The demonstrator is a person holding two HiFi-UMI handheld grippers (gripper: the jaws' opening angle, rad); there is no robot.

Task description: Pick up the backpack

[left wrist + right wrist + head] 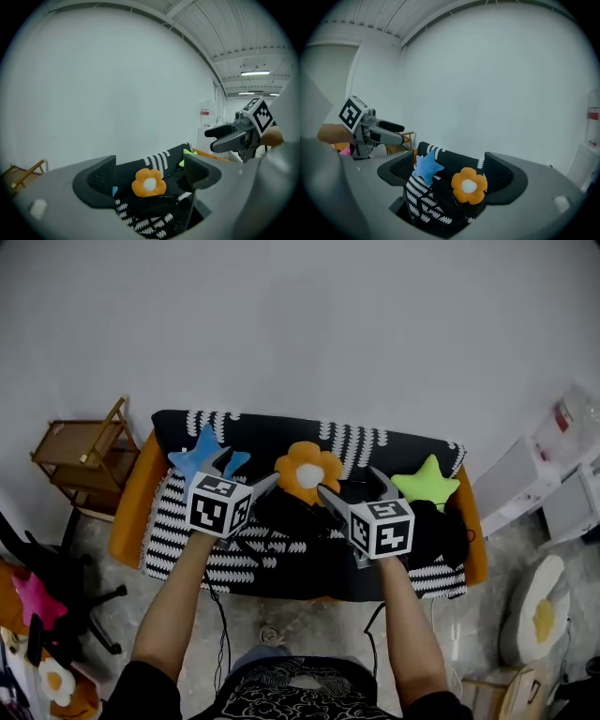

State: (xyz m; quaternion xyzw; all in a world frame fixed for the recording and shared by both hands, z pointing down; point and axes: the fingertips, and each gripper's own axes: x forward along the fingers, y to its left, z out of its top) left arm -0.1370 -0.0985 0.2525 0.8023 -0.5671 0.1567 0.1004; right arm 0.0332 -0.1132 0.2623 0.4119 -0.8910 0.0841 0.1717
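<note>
A: Backpack (286,517)?
B: Black, lying on the sofa (129,507), on the striped blanket (183,535), just in front of the flower cushion (307,471). Hard to trace its outline against the dark cloth.
A: Left gripper (248,469)?
B: Held above the seat, near the blue star (204,457). With jaws released, wide apart, nothing between them. Through the gap in its own view, the flower cushion, with the backpack's dark top edge just below it.
A: And the right gripper (349,482)?
B: About level with the left, near the green star (427,482). Jaws likewise spread, gripping nothing. Framed between them in its own view, the blue star at left, the flower cushion at right, and striped blanket and dark backpack below.
A: Touching the backpack anywhere?
B: No contact visible. Both above it, one toward each side.
A: Around the sofa?
B: Plain white wall (300,324) behind. Wooden rack (82,454) by the left end. Black office chair (56,568) on the floor at lower left.
</note>
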